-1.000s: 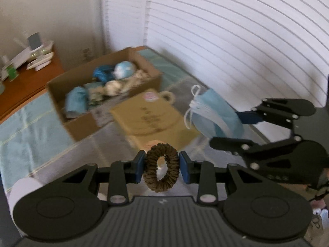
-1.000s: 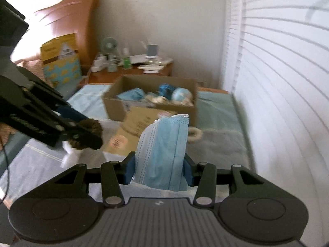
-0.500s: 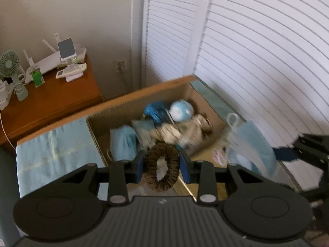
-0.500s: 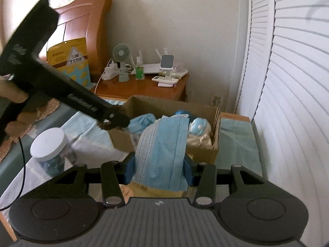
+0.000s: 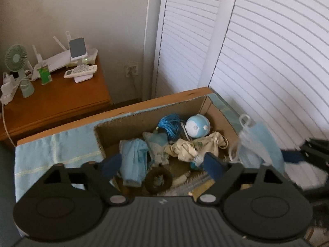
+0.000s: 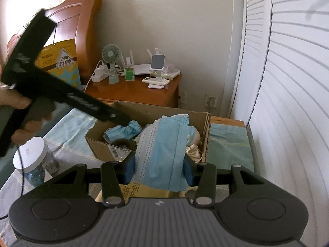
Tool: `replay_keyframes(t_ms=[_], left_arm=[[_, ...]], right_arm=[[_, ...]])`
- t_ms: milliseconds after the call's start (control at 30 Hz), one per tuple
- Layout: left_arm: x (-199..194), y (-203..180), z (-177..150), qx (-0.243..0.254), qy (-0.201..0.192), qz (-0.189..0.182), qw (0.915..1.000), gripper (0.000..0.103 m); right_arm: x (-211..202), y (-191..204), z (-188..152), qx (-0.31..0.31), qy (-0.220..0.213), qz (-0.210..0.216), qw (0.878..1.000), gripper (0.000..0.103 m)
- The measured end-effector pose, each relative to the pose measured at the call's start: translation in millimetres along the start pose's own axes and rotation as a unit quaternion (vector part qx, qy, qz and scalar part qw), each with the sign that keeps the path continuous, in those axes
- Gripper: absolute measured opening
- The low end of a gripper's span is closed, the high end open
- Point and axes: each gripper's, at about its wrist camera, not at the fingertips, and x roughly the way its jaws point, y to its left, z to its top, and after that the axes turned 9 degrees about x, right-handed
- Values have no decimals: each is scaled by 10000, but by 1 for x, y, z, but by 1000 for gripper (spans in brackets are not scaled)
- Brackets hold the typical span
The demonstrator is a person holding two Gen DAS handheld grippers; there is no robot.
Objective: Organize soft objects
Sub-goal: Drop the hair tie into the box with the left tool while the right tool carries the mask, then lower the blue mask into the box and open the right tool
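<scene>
L gripper (image 5: pixel 162 165) jaws were opening over box (image 5: pixel 127 123), brown scrunchie (image 5: pixel 158 180) lying free below fingers; R gripper (image 6: pixel 159 169) clamped limp, light face mask (image 6: pixel 162 152) mid-fold.

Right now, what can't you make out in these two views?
- Left wrist view: the face mask is motion-blurred; what grips it is cut off at the right edge.
- Right wrist view: the mask hides much of the cardboard box.
- Both views: nightstand labels too small to read.

Dim daylight through shutters; fisheye-bent, slightly blurred.
</scene>
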Motion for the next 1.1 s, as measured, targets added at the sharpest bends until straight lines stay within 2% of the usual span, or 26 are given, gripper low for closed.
replay_keyframes(t_ms=[267, 467, 733, 767, 833, 867, 900, 967, 1100], left_arm=[[-53, -17, -45, 171, -78, 207, 9996, 95], [-84, -35, -79, 166, -267, 79, 9995, 95], [-93, -47, -109, 86, -249, 93, 9996, 95], [-93, -48, -111, 123, -237, 136, 9996, 95], [-92, -51, -112, 210, -215, 178, 9994, 95], [-91, -52, -112, 234, -219, 209, 9993, 95], [-91, -52, -112, 244, -225, 232, 9992, 95], [-91, -53, -113, 253, -230, 236, 9991, 95], [-88, -54, -112, 224, -209, 252, 9992, 95]], right_arm=[[26, 4, 25, -16, 196, 230, 9995, 52], [63, 19, 45, -190, 397, 290, 9986, 52], [101, 34, 59, -365, 582, 268, 9973, 53], [104, 35, 60, -391, 565, 226, 9974, 56], [108, 37, 61, -420, 582, 212, 9972, 71], [108, 36, 62, -401, 553, 195, 9975, 86], [107, 36, 62, -385, 487, 181, 9979, 98], [103, 34, 61, -320, 404, 229, 9984, 103], [94, 29, 60, -226, 387, 245, 9987, 103]])
